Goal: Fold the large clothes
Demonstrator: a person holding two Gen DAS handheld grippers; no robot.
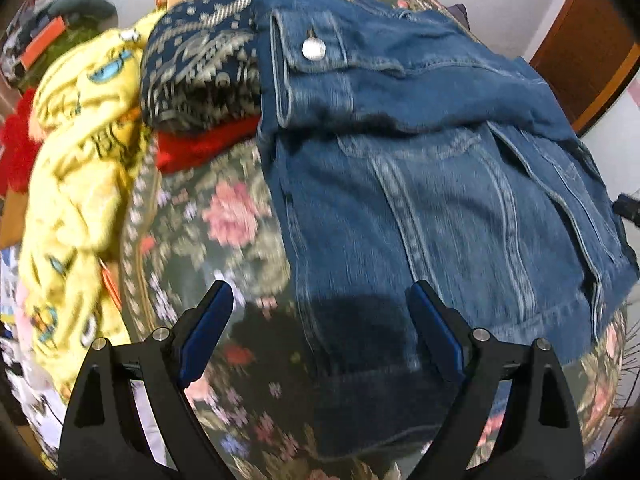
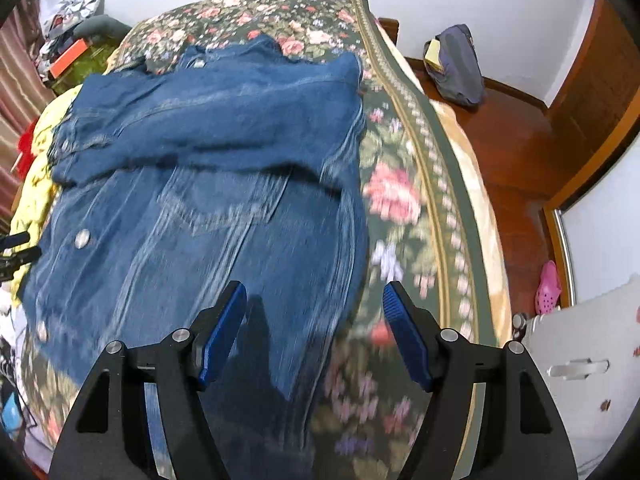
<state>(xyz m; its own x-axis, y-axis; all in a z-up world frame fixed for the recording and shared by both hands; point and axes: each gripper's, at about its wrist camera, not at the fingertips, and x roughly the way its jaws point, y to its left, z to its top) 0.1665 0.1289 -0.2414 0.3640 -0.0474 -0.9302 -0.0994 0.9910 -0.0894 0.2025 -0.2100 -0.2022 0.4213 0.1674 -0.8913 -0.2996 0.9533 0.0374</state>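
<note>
Saw a blue denim jacket [image 1: 420, 200] spread flat on a dark green flowered bed cover [image 1: 224, 220], with one sleeve [image 1: 400, 80] already folded across its upper part. Found the left gripper [image 1: 320, 288] above the near left hem of the jacket, jaws wide apart, nothing between them. Found the right gripper [image 2: 314, 286] above the near right hem of the jacket, also wide open and empty.

Judged the step in hand as taking the hem to fold the body upward. Needed to bring both tools down evenly, one at each hem corner, and to bite the whole thick edge, not only the top layer. Needed also to lift and carry both corners together, to keep the fold line straight and the sleeve undisturbed.

Looked stiff and heavy, this denim, with raised pale seams, a frayed hem and a round metal button [image 1: 314, 49]; likely to hold a crease but resist bending. Left of the jacket, noted a soft yellow printed garment [image 1: 80, 160], a navy patterned knit [image 1: 200, 72] and some red fluffy cloth [image 1: 192, 148].
</note>
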